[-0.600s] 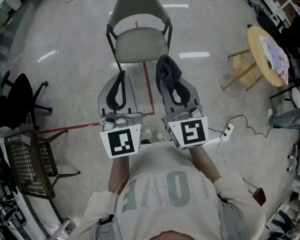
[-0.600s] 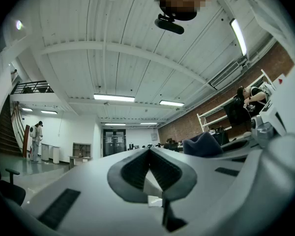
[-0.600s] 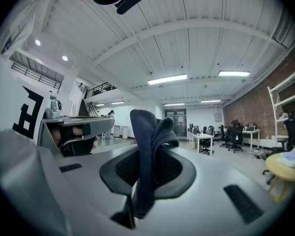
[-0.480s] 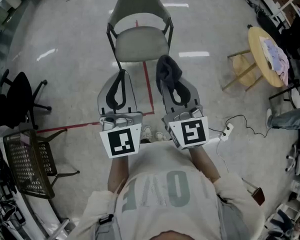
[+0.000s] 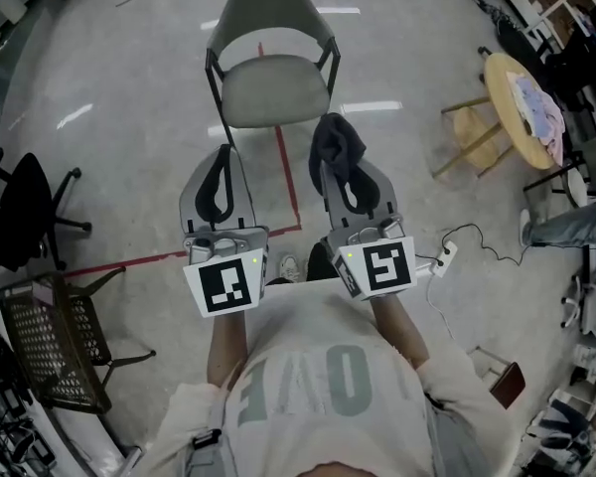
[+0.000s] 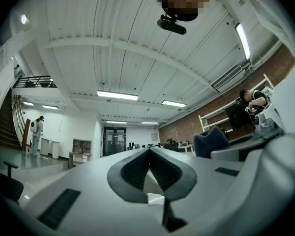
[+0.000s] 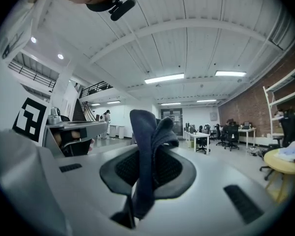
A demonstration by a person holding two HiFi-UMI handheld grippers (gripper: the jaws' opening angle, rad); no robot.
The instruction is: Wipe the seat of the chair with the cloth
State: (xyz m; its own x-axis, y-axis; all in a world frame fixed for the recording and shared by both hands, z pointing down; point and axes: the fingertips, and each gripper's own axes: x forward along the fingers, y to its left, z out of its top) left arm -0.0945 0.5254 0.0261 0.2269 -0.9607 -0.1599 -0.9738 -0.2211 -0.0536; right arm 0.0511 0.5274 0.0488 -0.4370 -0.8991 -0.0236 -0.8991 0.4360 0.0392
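Fingers of my right gripper [image 5: 340, 167] clamp the cloth [image 5: 335, 139], my left gripper [image 5: 224, 155] closed empty, short of the seat [image 5: 275, 89] of the chair [image 5: 270, 8]; lowering it comes next.

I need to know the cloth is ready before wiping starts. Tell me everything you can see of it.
The cloth is dark blue-grey, soft and thick-looking, like fleece. It is bunched and folded, clamped between the shut jaws of the right gripper, one rounded fold standing up past the jaw tips and a strip trailing back between the pads. The head view shows it just short of the chair seat, not on it; only the gripper touches it.
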